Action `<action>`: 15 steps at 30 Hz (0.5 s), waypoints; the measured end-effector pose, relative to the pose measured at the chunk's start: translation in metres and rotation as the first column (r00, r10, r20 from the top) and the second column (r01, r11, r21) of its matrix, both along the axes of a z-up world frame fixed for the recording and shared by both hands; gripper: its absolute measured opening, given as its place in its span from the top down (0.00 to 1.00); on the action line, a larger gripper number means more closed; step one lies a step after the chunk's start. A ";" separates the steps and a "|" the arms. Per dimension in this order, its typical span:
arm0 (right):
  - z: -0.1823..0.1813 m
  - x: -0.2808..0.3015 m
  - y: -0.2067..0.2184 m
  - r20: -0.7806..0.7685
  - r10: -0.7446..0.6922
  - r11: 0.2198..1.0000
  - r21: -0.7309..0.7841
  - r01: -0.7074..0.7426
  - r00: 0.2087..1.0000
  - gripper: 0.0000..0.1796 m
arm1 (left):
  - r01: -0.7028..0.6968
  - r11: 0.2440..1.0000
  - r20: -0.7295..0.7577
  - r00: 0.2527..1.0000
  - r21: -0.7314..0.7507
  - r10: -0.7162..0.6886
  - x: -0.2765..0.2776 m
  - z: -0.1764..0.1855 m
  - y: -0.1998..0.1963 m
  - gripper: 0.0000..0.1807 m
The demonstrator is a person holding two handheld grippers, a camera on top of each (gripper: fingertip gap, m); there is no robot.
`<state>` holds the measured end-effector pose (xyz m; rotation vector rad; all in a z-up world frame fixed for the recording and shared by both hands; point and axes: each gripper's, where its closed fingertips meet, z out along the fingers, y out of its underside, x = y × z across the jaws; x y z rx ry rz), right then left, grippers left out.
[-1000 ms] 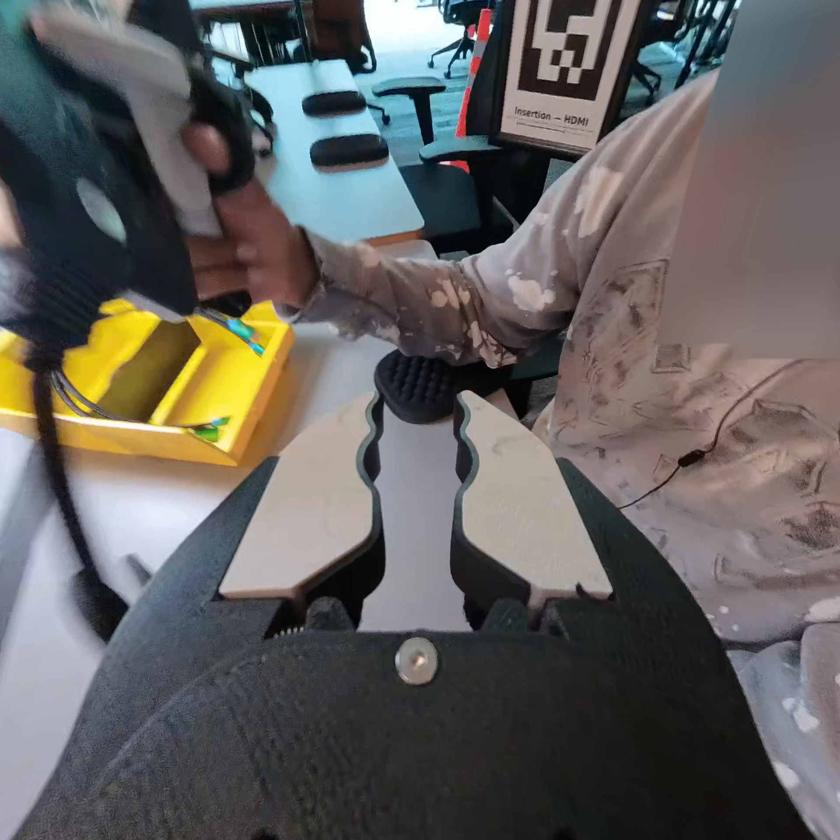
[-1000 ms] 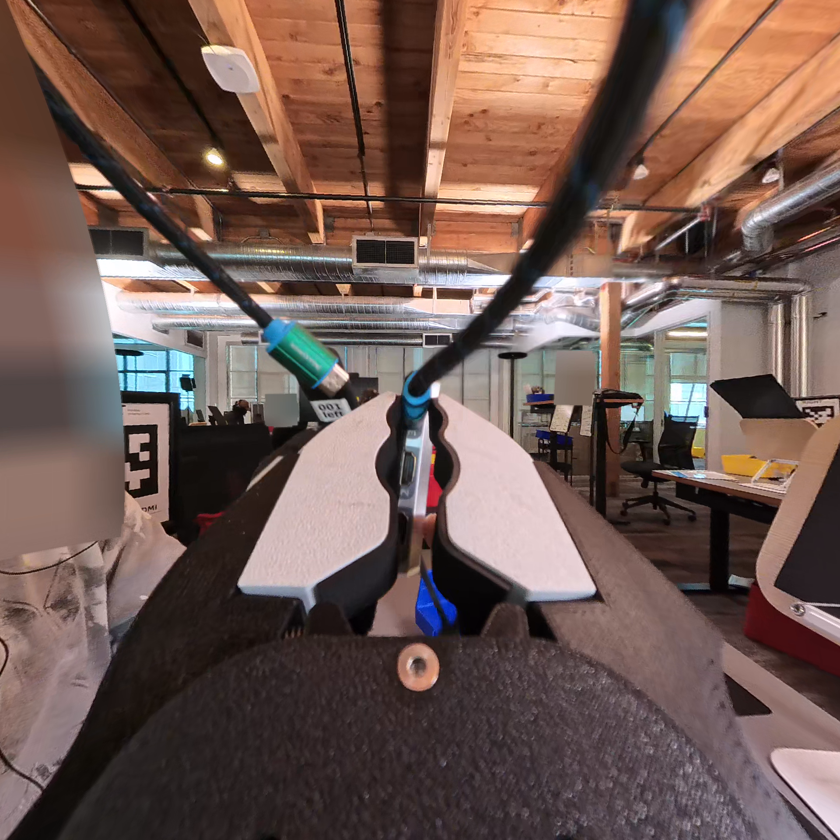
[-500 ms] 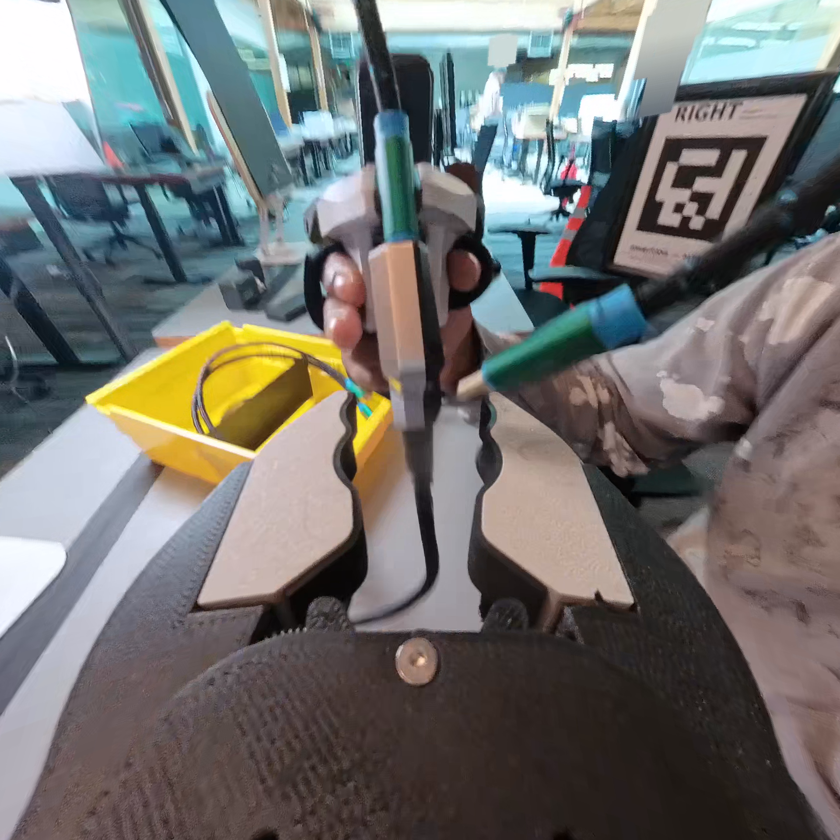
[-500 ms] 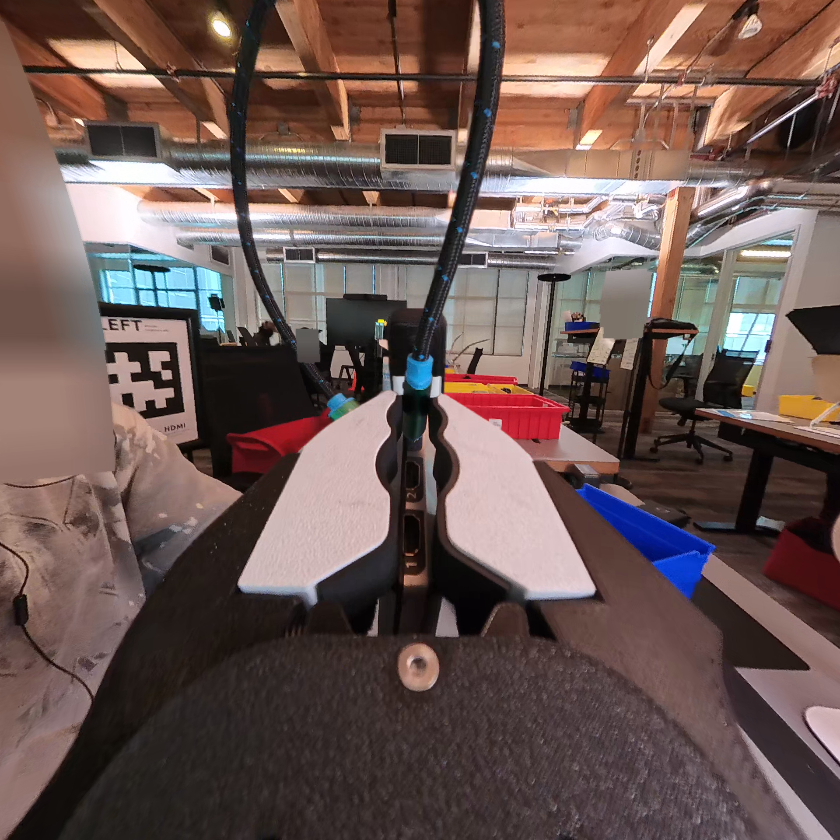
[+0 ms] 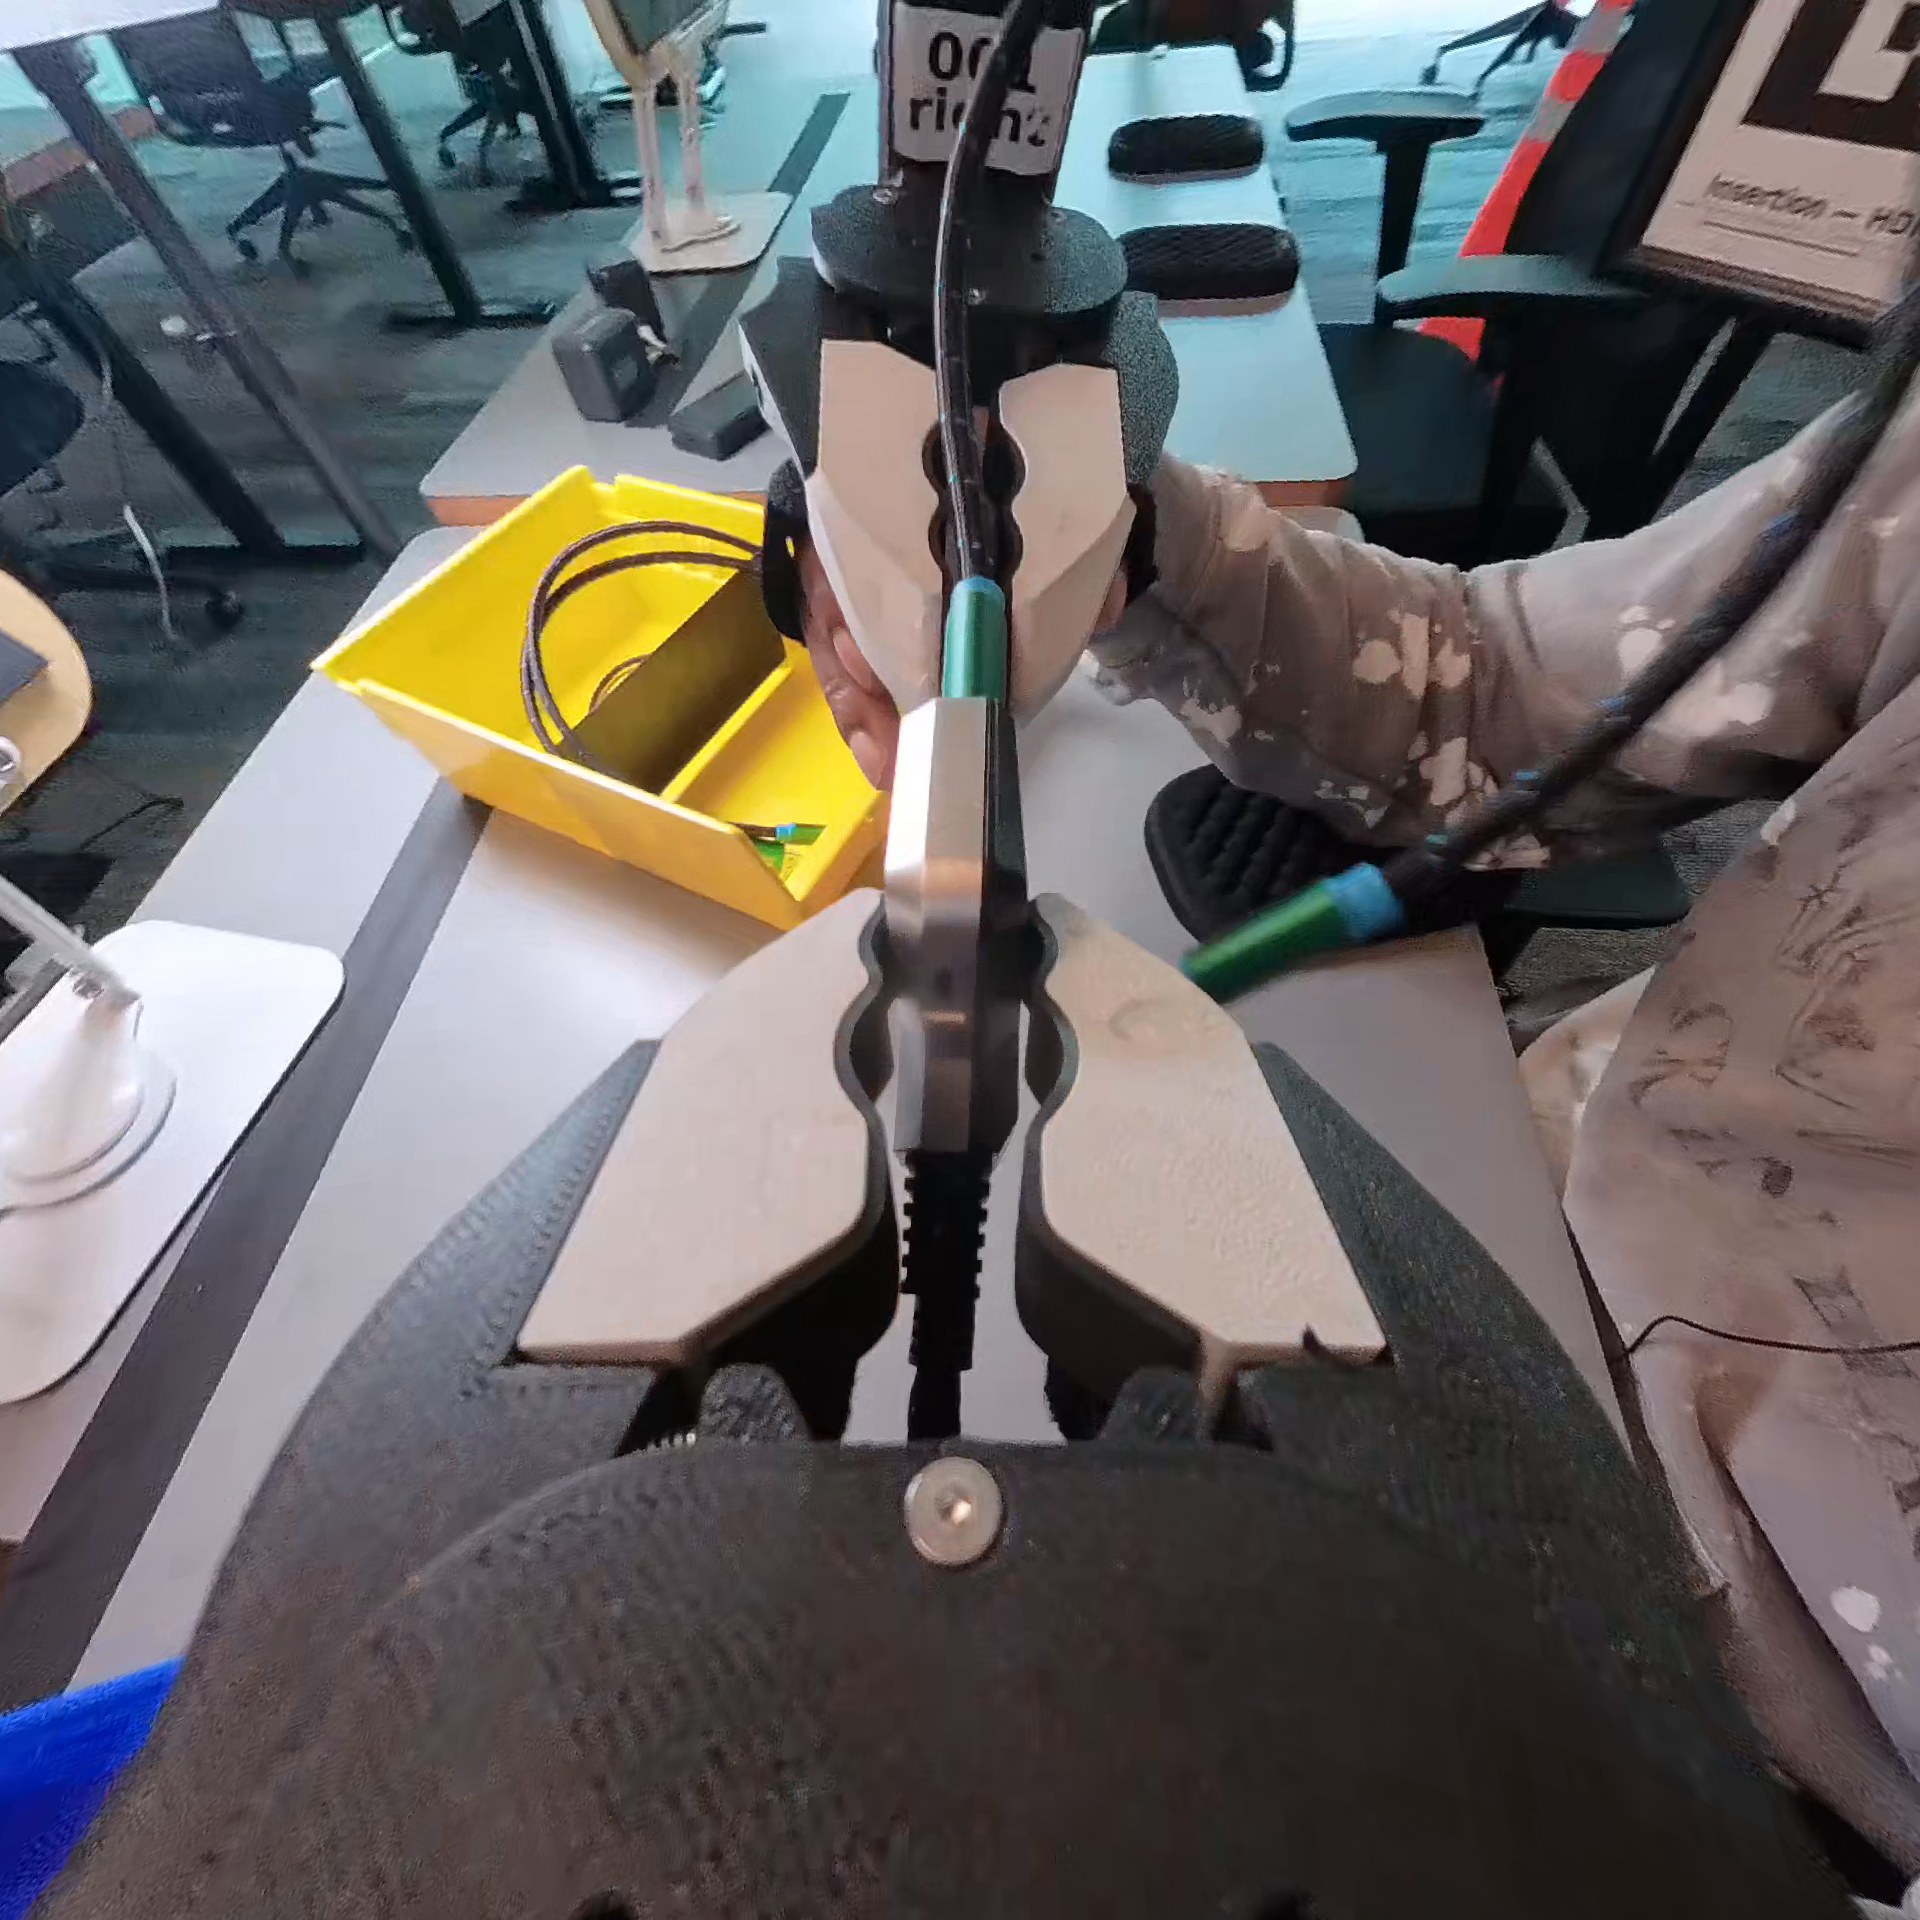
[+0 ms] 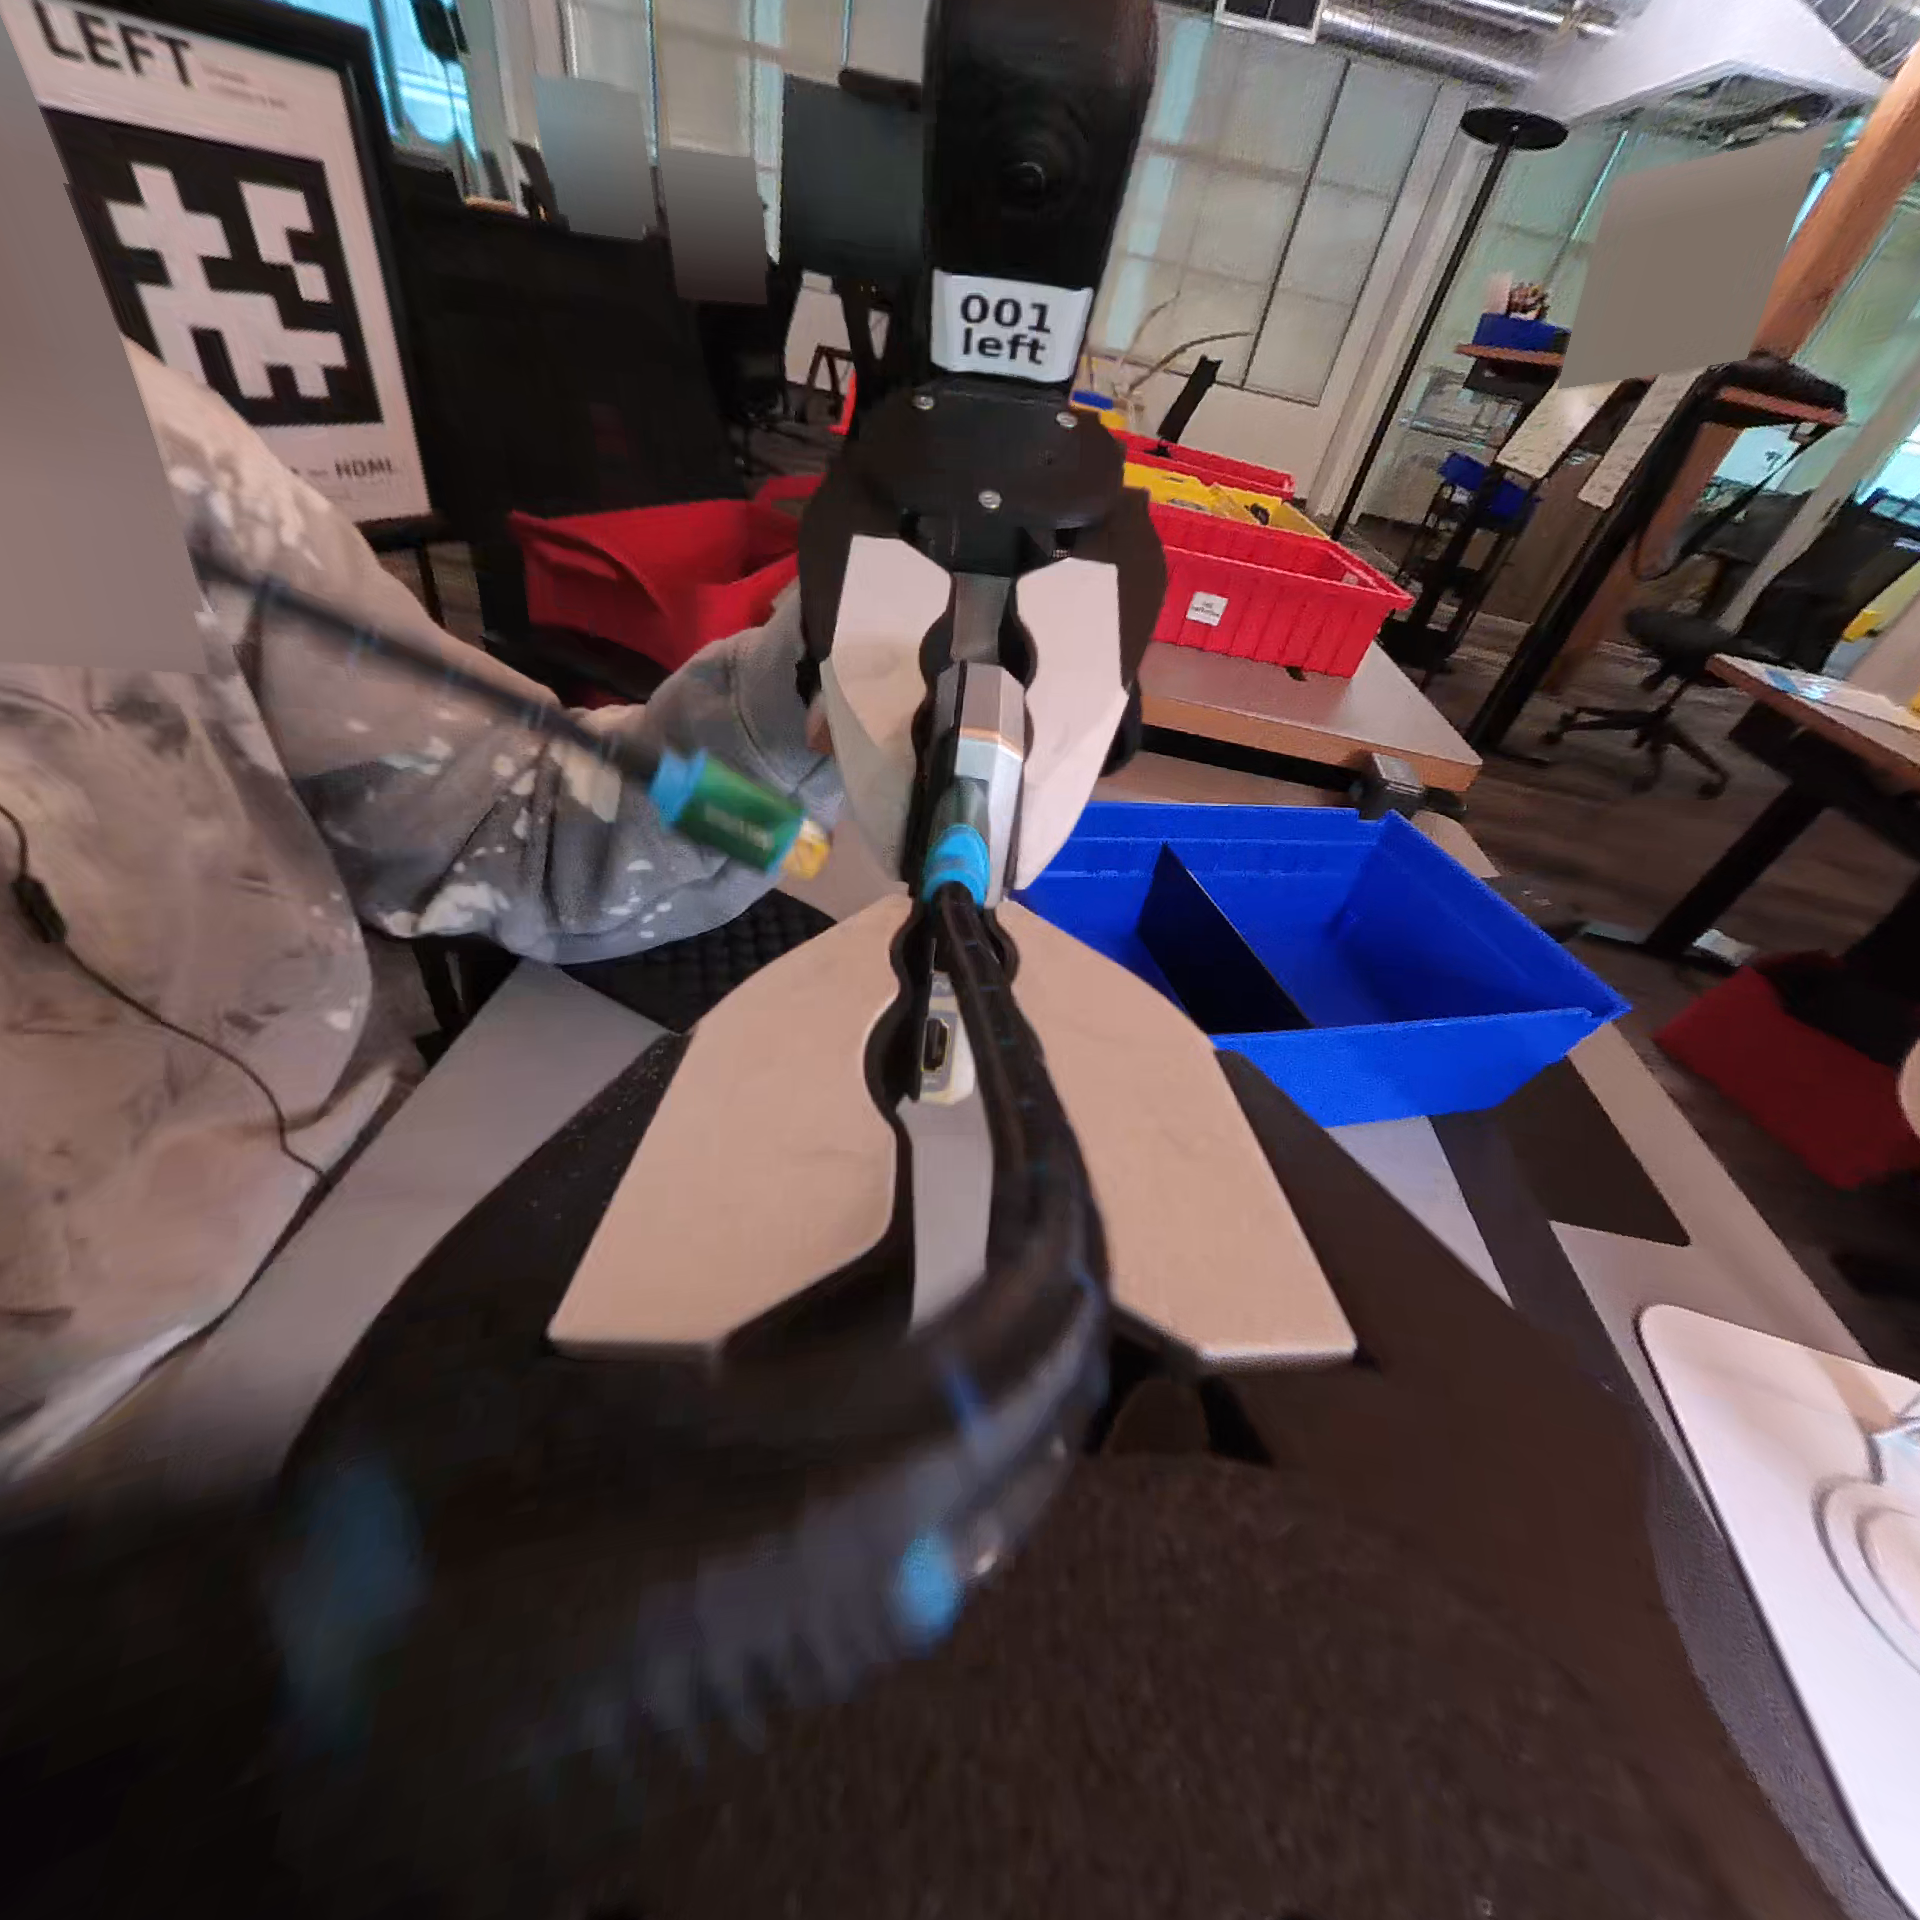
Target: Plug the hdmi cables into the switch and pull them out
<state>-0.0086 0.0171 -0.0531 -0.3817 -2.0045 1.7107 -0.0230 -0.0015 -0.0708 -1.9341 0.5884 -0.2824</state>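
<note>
The left gripper (image 5: 951, 1039) pinches the silver switch (image 5: 940, 883) by its near end, up above the worktop (image 5: 540, 997). The right gripper (image 6: 951, 977) seems pressed on the black cable (image 6: 1023, 1164) just behind the plugged-in green plug (image 5: 971, 639), though blur makes this hard to tell. A second green plug (image 5: 1283, 935) hangs loose beside them. This looks like the pull-out step: next, pull plug and switch straight apart. Only the right view shows the blue bin (image 6: 1340, 977); only the left shows the yellow bin (image 5: 623, 790).
</note>
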 end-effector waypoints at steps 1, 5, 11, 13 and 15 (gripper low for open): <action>-0.001 -0.002 0.001 0.007 -0.002 1.000 -0.009 0.002 1.000 0.95 | -0.015 1.000 -0.004 1.000 -0.005 0.015 -0.001 0.000 0.000 0.88; -0.004 -0.009 0.001 0.021 -0.003 0.999 -0.052 0.004 1.000 0.92 | -0.030 0.998 -0.002 1.000 -0.061 0.029 -0.006 -0.011 0.002 0.88; -0.004 -0.014 -0.002 0.014 0.012 0.995 -0.102 -0.010 1.000 0.92 | -0.025 0.996 0.018 0.999 -0.090 0.027 -0.007 -0.018 0.006 0.88; -0.005 -0.015 -0.003 0.016 0.019 0.995 -0.102 -0.017 1.000 0.94 | -0.021 0.996 0.026 0.999 -0.091 0.023 -0.009 -0.019 0.006 0.88; -0.004 -0.016 -0.001 0.003 0.008 0.995 -0.102 -0.008 1.000 0.94 | -0.021 0.997 0.025 0.999 -0.071 0.023 -0.011 -0.018 0.008 0.88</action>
